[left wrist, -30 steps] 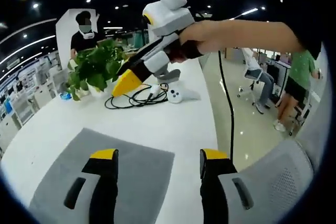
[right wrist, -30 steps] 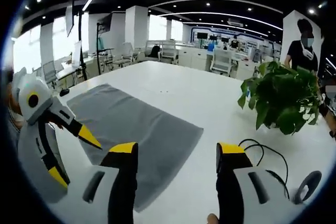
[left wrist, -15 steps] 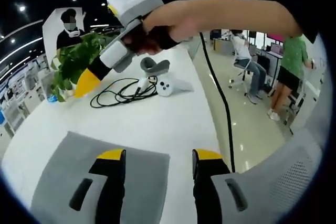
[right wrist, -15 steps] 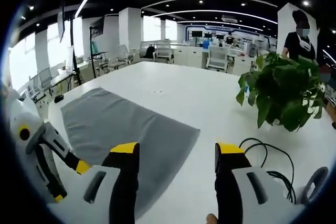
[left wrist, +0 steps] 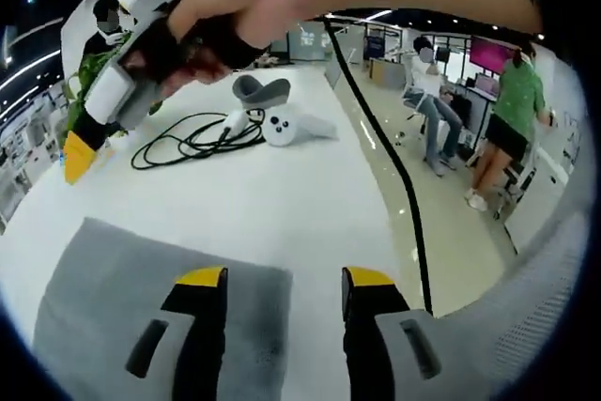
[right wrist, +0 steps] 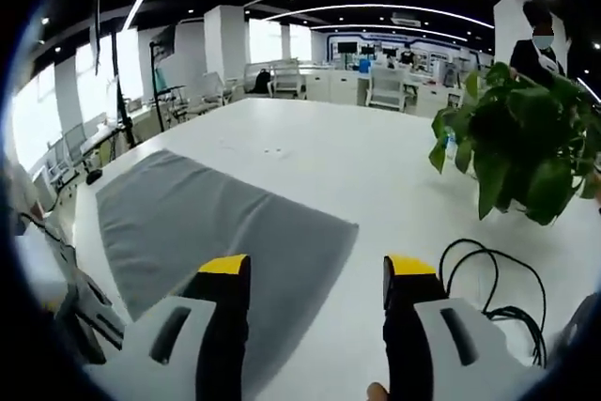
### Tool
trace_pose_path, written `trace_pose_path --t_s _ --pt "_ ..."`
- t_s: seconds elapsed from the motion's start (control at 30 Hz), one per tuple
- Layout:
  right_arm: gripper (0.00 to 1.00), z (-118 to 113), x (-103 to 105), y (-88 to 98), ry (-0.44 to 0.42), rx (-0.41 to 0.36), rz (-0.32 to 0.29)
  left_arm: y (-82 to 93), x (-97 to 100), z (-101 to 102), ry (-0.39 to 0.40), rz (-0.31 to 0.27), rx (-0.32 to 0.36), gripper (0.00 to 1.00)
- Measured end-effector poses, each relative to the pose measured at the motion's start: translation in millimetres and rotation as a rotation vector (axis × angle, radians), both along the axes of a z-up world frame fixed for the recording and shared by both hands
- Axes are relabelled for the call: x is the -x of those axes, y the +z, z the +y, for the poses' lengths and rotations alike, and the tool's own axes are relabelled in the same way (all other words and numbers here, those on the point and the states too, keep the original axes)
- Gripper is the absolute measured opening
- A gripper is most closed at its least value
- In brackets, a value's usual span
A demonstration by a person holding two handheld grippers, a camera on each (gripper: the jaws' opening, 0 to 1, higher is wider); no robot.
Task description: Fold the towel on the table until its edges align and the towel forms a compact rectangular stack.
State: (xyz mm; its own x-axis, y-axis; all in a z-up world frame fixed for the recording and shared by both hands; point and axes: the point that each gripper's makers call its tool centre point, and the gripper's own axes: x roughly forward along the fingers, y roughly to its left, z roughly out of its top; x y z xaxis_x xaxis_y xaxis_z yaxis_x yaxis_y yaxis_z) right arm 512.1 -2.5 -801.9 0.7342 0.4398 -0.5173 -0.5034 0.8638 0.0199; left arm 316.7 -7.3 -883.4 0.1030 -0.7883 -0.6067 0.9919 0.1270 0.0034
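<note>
While your left gripper and right gripper stay spread and empty, both have dropped closer to the flat grey rectangular towel at lower left; folding hasn't begun.

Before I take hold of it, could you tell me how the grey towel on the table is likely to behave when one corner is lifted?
The grey towel lies flat and thin on the white table, so it will probably be floppy and drape from a lifted corner. It looks light for its spread. The tabletop seems smooth, so a push may slide or bunch it rather than fold it.
</note>
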Motion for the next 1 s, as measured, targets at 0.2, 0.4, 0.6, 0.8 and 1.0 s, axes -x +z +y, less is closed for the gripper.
trace_pose_path --t_s 0.2,0.4,0.6,0.8,1.0 --pt "0.54 10.1 -18.5 -18.2 0.021 -0.005 0.022 -14.7 1.4 -4.9 0.002 0.030 -0.008 0.43" --pt "0.53 11.8 -49.3 -33.3 -0.021 -0.001 0.014 -22.4 -9.0 -3.1 -0.009 -0.022 -0.029 0.44" --pt "0.51 14.8 -73.9 -51.0 -0.015 0.021 0.019 -29.7 -10.5 -1.1 -0.055 -0.072 -0.048 0.40" --pt "0.49 23.9 -84.7 -68.2 0.003 0.037 0.035 -27.8 -2.7 -6.2 -0.068 -0.062 -0.017 0.29" --pt "0.49 28.2 -86.1 -83.8 0.028 0.077 0.058 -26.8 -7.7 -6.7 -0.015 -0.054 0.021 0.20"
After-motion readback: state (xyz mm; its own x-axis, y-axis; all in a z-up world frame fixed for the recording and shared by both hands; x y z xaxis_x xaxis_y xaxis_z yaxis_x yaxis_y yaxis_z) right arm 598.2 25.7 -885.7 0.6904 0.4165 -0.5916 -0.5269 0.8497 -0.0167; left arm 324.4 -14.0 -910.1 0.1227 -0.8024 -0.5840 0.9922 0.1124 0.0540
